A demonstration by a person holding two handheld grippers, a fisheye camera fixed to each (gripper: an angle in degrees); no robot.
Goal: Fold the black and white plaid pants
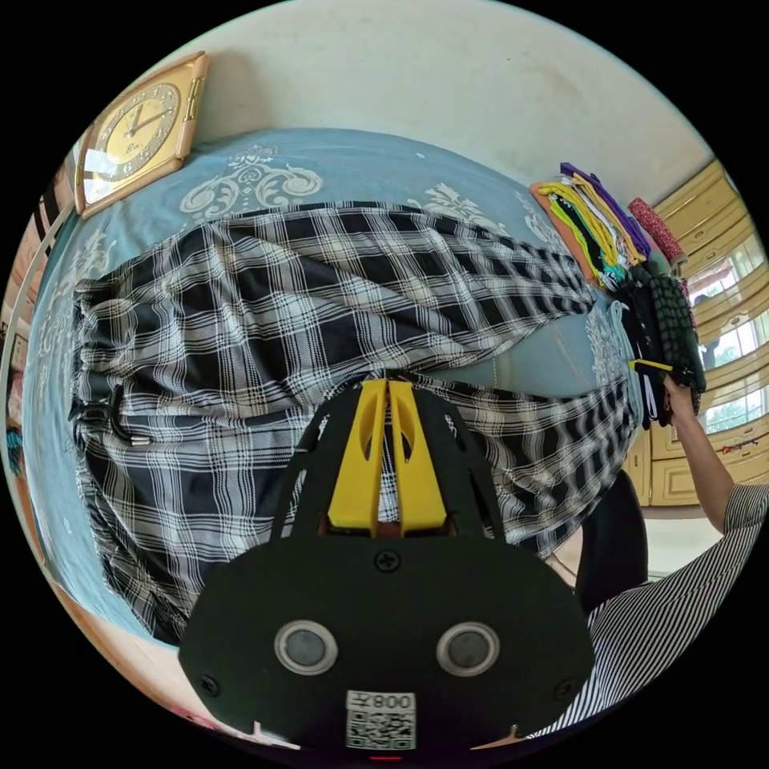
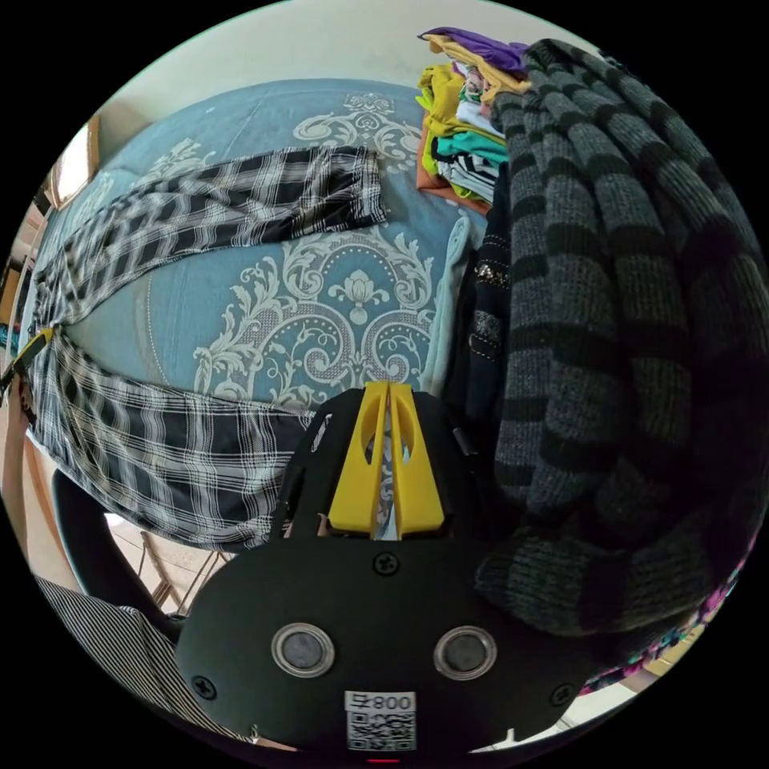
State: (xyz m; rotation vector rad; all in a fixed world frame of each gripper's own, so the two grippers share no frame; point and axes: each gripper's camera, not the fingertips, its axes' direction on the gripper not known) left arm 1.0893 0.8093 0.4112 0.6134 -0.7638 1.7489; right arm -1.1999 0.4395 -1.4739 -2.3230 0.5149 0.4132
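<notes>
Left gripper view showed the black and white plaid pants spread flat across the blue patterned bedspread, waistband at the frame's left, both legs running off to the right of the left hand-held gripper. Its yellow jaws were pressed together at the crotch of the pants; whether cloth was pinched between them could not be told. A gold wall clock lay beyond the waistband, and a person's hand reached to the stack of folded clothes at the far end of the legs.

Right gripper view showed the right hand-held gripper, jaws closed, with a sliver of pale cloth between them, beside a grey and black striped knit that crowded its right side. Ahead and to its left lay bare bedspread between the two spread legs. The near leg's hem hung over the bed edge, beside a dark chair back and a striped sleeve.
</notes>
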